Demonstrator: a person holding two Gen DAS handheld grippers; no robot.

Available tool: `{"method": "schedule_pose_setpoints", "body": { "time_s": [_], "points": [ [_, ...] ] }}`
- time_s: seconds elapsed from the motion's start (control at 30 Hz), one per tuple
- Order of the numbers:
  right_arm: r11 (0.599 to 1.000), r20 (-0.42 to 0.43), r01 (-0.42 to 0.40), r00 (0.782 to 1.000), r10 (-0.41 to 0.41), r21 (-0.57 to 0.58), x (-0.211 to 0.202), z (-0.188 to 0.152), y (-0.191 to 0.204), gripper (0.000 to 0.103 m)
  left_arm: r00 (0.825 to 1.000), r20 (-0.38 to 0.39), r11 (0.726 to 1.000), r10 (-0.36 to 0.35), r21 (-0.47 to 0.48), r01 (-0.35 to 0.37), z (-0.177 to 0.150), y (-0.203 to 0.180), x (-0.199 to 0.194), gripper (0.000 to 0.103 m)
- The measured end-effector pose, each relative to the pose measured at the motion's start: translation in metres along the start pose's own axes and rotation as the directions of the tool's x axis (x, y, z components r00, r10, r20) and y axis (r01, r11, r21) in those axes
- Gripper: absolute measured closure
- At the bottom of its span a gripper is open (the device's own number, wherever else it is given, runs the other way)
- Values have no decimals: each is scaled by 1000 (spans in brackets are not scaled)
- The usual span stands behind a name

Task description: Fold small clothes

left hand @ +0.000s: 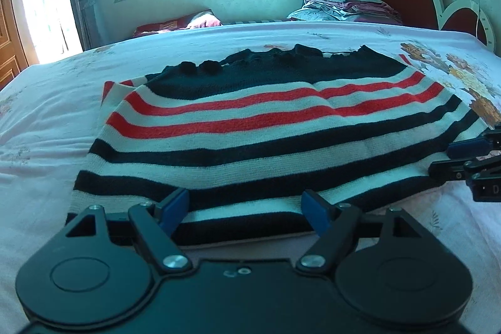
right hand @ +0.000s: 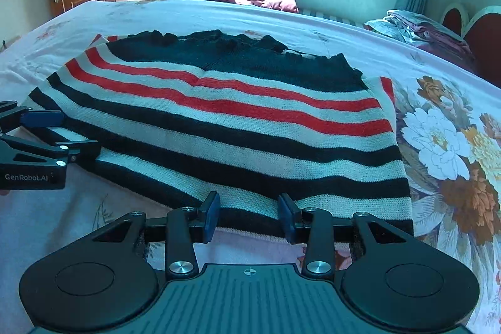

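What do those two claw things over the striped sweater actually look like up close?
Both are matte black. The left claw and right claw each have two thin linkage arms with silver bolts, round black discs at the base, and blue fingertips. White "GenRobot.AI" lettering marks the left one's side. No cables or sleeves show.

- left tongs (left hand: 245, 213) held low and level, blue fingers (left hand: 173, 208) spread wide apart.
- right tongs (right hand: 249, 216) likewise low, fingers (right hand: 211, 213) parted.

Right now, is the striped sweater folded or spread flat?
Partly folded. The striped sweater lies on the bed with both sleeves tucked under; striped edges peek out at the sides. No sleeve extends outward.
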State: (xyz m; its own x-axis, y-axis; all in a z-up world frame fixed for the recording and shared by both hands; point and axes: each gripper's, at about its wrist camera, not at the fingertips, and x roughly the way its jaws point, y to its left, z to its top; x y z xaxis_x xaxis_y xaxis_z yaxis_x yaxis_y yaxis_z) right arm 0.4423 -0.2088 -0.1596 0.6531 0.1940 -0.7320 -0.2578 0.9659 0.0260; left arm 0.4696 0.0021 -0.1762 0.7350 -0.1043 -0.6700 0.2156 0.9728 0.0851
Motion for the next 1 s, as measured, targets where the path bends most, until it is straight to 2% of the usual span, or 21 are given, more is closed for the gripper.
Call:
{"method": "schedule_pose_setpoints", "body": {
  "time_s": [0.1,0.2,0.3,0.37,0.43,0.57,0.6,0.63,0.67,0.7,0.73,0.8,0.97,1.0],
  "points": [
    [1000,13,-4,1000,4,23,-4,-6,-5,63,1000,9,1000,14,-24,-14,-6,14,-6,23],
    [999,28,-10,1000,9,37,-12,-4,-8,63,998,39,997,42,-73,-39,-7,30,-17,30],
    [991,106,72,991,-84,117,-34,-4,-31,63,993,55,988,107,-120,-99,-10,53,-28,35],
    [977,112,127,983,-148,174,-39,-7,-52,63,989,43,981,140,-138,-133,-12,71,-30,35],
    [959,80,157,980,-180,235,-38,-9,-75,63,986,30,973,162,-174,-154,-15,87,-29,35],
    [946,56,74,994,-97,315,-34,-11,-99,64,988,15,958,153,-247,-145,-16,107,-26,41],
    [949,51,60,995,-80,309,-33,-12,-99,64,990,9,957,139,-256,-132,-16,109,-24,48],
    [952,42,53,997,-68,301,-32,-12,-98,70,993,0,956,114,-271,-110,-16,111,-21,62],
    [956,16,62,997,-70,285,-30,-14,-96,86,996,-7,955,87,-283,-85,-16,112,-18,72],
    [959,-9,93,996,-94,269,-27,-16,-94,94,997,-5,953,82,-291,-80,-15,111,-17,80],
    [957,-16,105,994,-105,269,-28,-18,-95,98,995,0,953,96,-289,-92,-14,110,-18,86],
    [950,-27,107,994,-104,293,-31,-24,-97,98,994,14,952,107,-291,-98,-14,109,-22,88],
    [959,-51,155,988,-147,236,-31,-29,-85,98,995,-12,959,97,-265,-96,-19,111,-17,87],
    [957,-58,158,987,-148,242,-30,-27,-86,98,995,-18,958,94,-270,-95,-18,113,-17,83]
  ]
}}
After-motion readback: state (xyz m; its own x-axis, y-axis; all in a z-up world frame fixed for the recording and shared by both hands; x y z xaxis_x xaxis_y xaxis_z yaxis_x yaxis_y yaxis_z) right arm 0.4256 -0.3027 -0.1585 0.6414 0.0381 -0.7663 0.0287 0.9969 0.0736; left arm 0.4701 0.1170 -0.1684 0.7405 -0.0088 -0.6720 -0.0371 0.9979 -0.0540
